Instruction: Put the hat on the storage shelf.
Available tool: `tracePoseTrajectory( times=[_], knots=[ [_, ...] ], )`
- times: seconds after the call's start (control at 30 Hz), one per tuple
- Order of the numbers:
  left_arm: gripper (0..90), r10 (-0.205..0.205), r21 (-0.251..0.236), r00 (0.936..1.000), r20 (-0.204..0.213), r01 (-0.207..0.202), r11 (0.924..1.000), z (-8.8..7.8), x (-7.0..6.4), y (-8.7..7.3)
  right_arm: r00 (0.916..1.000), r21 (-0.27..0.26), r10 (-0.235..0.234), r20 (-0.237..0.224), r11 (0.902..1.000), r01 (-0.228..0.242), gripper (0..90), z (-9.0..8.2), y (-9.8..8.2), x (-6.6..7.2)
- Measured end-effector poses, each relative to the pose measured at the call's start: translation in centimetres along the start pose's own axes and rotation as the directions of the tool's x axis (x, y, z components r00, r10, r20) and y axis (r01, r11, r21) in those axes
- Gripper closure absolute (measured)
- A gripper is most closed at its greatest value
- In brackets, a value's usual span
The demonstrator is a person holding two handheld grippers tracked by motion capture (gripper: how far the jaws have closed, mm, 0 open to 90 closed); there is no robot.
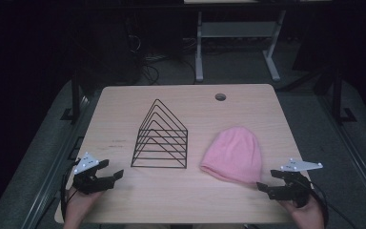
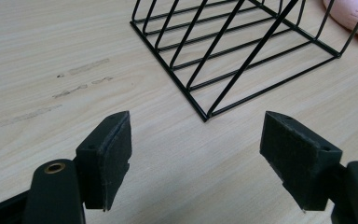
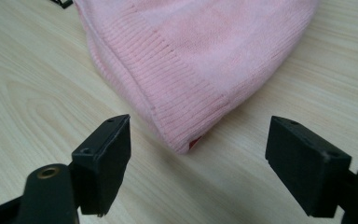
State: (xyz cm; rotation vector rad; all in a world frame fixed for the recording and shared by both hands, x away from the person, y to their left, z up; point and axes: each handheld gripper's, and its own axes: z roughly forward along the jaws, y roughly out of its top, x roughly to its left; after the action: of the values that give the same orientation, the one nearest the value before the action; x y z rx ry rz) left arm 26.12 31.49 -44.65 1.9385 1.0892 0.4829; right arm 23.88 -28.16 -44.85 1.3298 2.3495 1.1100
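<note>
From the high view, I am holding my left gripper [image 1: 109, 171] and right gripper [image 1: 266, 181] apart at the near edge of the table [image 1: 124, 102]. The pink beanie [image 1: 232, 153] is lying flat right of the wire rack [image 1: 161, 138], crown pointing away, ribbed cuff toward me.

In the left gripper view, my jaws are gaping before the rack's corner.

In the right gripper view, my jaws are spread around the cuff's corner; I judge a low, level pinch on the rib best.

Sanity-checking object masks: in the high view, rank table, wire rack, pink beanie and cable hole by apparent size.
1. table
2. wire rack and pink beanie: their outlines look too alike to rank, and the rack is mostly open wire.
3. cable hole, far smallest.
</note>
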Motion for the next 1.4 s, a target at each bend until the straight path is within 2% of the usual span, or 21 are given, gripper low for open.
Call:
tracePoseTrajectory(
  times=[0.13, 0.3, 0.37, 0.53, 0.67, 0.87, 0.9, 1.0, 1.17, 1.27, 1.4],
  knots=[
    [25.1, 0.0, 0.006, 1.0, 0.004, 0.0, 1.0, 0.1, -0.1, 0.0, 0.9999, -0.007, 0.009, -0.012, 0.9999, -0.009, 18.7, 0.0, 0.3, 0.1],
    [25.1, 0.014, 0.009, 0.9999, 0.009, -0.014, 0.9999, 0.1, -0.3, 0.1, 0.9983, 0.018, 0.024, -0.053, 0.9996, -0.023, 16.7, 0.4, 1.0, 0.6],
    [25.1, 0.023, 0.011, 0.9997, 0.011, -0.023, 0.9997, 0.2, -0.2, 0.2, 0.9985, 0.019, 0.006, -0.055, 0.9998, -0.005, 16.8, 0.7, 1.4, 0.9],
    [25.0, 0.011, 0.009, 0.9999, 0.01, -0.011, 0.9999, 0.4, 0.1, 0.3, 0.9981, 0.035, -0.02, -0.058, 0.9991, 0.022, 16.8, 0.9, 2.6, 1.3],
    [25.0, 0.013, 0.002, 0.9998, 0.016, -0.013, 0.9999, 0.5, 0.0, 0.4, 0.9972, 0.033, -0.018, -0.072, 0.9992, 0.021, 16.8, 1.1, 3.2, 1.0],
    [24.9, 0.028, 0.022, 0.9989, 0.038, -0.029, 0.9994, 1.2, -0.3, 0.5, 0.9974, 0.068, -0.028, -0.066, 0.9971, 0.033, 17.0, 1.8, 6.2, 0.2],
    [24.9, 0.028, 0.022, 0.9989, 0.038, -0.029, 0.9994, 1.2, -0.3, 0.5, 0.9974, 0.068, -0.028, -0.066, 0.9971, 0.033, 17.0, 1.8, 6.2, 0.2],
    [24.9, 0.056, 0.031, 0.9977, 0.039, -0.057, 0.9979, 1.2, -0.5, 0.6, 0.9965, 0.082, -0.029, -0.079, 0.996, 0.035, 17.0, 2.1, 7.8, -0.5],
    [24.9, 0.029, 0.02, 0.9989, 0.037, -0.03, 0.9994, 0.8, -0.5, 0.4, 0.9963, 0.109, -0.024, -0.082, 0.9935, 0.033, 16.9, 2.7, 9.2, -1.4],
    [24.9, 0.04, 0.026, 0.9987, 0.031, -0.041, 0.9988, 0.7, -0.4, 0.3, 0.996, 0.114, -0.018, -0.087, 0.993, 0.028, 16.9, 3.2, 10.1, -2.0],
    [24.9, 0.035, 0.02, 0.999, 0.027, -0.036, 0.9992, 0.6, -0.5, 0.4, 0.9951, 0.133, -0.019, -0.097, 0.9906, 0.032, 16.8, 3.7, 11.2, -2.8]
  ],
)
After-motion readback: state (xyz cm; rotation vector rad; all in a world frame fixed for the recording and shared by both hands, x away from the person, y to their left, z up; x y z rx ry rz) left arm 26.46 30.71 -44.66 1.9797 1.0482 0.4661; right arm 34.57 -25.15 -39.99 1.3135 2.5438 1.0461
